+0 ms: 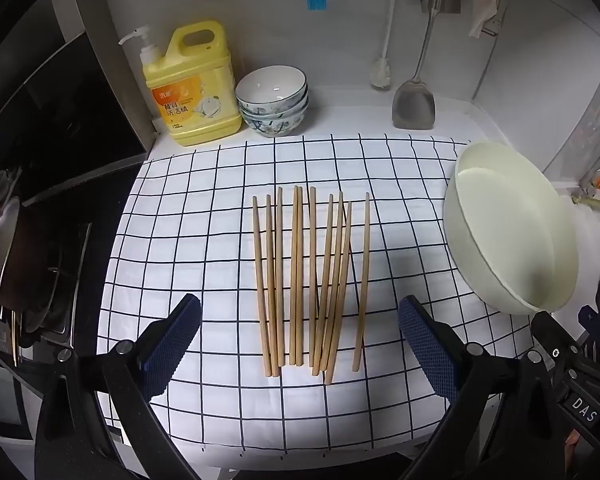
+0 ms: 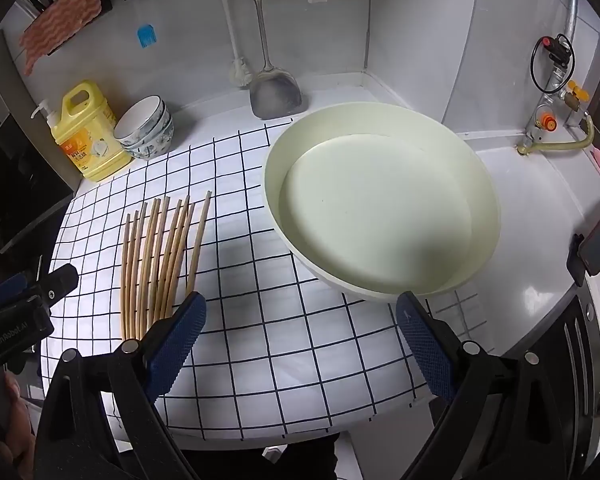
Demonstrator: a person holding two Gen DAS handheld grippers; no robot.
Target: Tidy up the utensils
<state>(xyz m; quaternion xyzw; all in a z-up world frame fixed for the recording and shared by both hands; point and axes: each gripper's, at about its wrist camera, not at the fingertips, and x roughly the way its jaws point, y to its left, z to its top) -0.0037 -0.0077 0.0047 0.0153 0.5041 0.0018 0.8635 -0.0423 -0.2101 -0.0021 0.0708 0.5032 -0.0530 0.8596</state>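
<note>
A: Any writing you can read?

B: "DAS" on the right gripper (image 2: pixel 301 328), "GenRobot.AI" on the left gripper (image 1: pixel 300 330). The yellow detergent jug (image 1: pixel 194 84) carries Chinese characters, too small to make out.

A: Fingers?

B: Both pairs spread wide, gripping nothing. The chopsticks (image 1: pixel 308 280), about 10, lie side by side on the checked cloth (image 1: pixel 188 224) ahead between the left fingers; the right's left finger hides their near ends.

A: Around them?

B: A cream basin (image 2: pixel 380 208) ahead of the right fingers, stacked bowls (image 1: pixel 272 100) beyond.
</note>
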